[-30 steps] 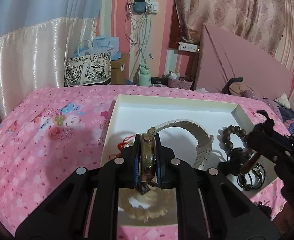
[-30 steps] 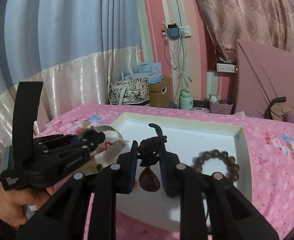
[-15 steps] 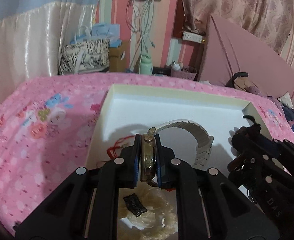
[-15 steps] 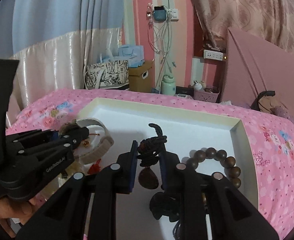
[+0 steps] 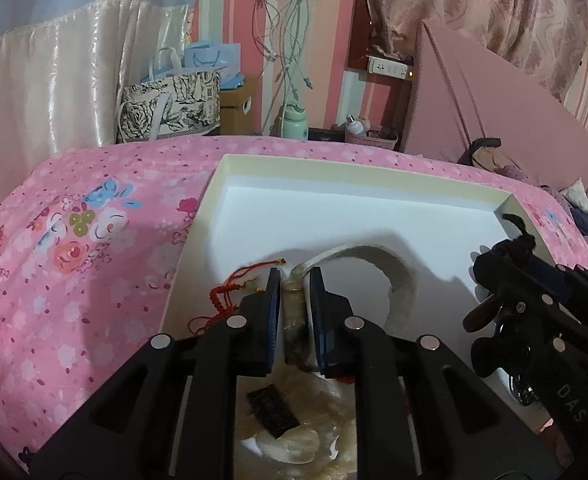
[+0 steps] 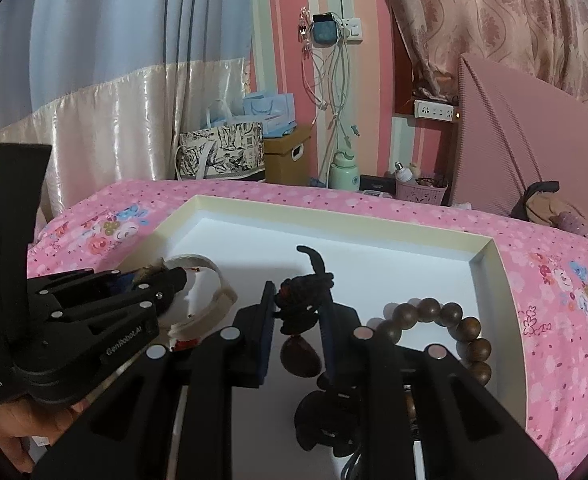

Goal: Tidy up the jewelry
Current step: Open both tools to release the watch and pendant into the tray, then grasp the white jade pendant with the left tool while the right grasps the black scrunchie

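A white shallow box (image 5: 373, 216) lies on the pink flowered bed; it also shows in the right wrist view (image 6: 373, 256). My left gripper (image 5: 295, 280) is shut on a gold watch (image 5: 294, 312) with a cream band (image 5: 397, 276), low over the box's left part. My right gripper (image 6: 298, 300) is shut on a black knotted cord (image 6: 305, 296) with a dark brown pendant (image 6: 299, 356) hanging between the fingers. A brown bead bracelet (image 6: 453, 328) lies in the box at the right. A red string charm (image 5: 222, 296) lies in the box to the left of the watch.
A pale shell-like piece and a black tag (image 5: 272, 404) lie under the left gripper. Dark cords (image 6: 325, 424) lie in the box's near part. Behind the bed stand a patterned bag (image 5: 170, 108), a cardboard box, a green bottle (image 5: 294, 122) and a pink headboard (image 5: 493, 104).
My left gripper has lowered the watch toward the box floor, and its jaws look slightly wider. My right gripper with the pendant has shifted little.
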{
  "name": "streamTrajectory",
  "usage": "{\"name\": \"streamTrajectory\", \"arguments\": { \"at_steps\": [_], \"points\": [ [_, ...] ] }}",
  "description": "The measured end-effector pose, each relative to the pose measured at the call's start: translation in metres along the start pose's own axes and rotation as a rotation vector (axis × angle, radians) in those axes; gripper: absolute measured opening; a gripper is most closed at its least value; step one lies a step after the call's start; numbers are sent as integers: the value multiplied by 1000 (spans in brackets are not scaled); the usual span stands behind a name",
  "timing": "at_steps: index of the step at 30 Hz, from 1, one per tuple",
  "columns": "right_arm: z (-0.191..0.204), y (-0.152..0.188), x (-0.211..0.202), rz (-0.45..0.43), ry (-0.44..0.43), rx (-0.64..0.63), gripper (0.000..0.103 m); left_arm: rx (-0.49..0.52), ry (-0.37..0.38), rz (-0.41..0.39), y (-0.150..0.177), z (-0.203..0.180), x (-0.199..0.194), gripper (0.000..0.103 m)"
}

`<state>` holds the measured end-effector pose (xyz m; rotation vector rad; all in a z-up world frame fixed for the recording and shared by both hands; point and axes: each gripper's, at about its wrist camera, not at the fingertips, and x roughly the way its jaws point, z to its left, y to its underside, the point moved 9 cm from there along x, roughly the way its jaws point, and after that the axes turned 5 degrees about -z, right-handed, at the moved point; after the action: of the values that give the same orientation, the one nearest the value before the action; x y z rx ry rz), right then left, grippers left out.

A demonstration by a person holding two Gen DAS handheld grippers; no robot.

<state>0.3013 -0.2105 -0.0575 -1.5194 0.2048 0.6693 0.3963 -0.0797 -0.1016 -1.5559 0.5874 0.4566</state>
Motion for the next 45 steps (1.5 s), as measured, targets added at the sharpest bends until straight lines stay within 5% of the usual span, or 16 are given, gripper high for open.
{"name": "streamTrajectory", "arguments": {
  "at_steps": [7,11,21,30,36,41,45],
  "points": [
    [-2,-1,-3,-6,12,0,23,1,9,-10,-1,-2,-4,17],
    [-3,-7,-11,-45,-7,22,53,-18,28,-28,-8,-2,-8,21],
    [-20,-41,-48,-141,35,16,53,-26,24,-136,-48,11,-56,22],
    [-30,-70,-99,-192,38,58,53,-36,8,-223,-77,31,-119,35],
    [-50,-24,-132,-136,50,55,53,98,-49,-166,-26,42,-139,40],
    [-83,50,-154,-15,103,61,53,-26,-90,-131,22,112,-157,42],
    [-98,94,-164,58,125,91,52,-11,-128,-77,65,147,-155,45]
  ]
}}
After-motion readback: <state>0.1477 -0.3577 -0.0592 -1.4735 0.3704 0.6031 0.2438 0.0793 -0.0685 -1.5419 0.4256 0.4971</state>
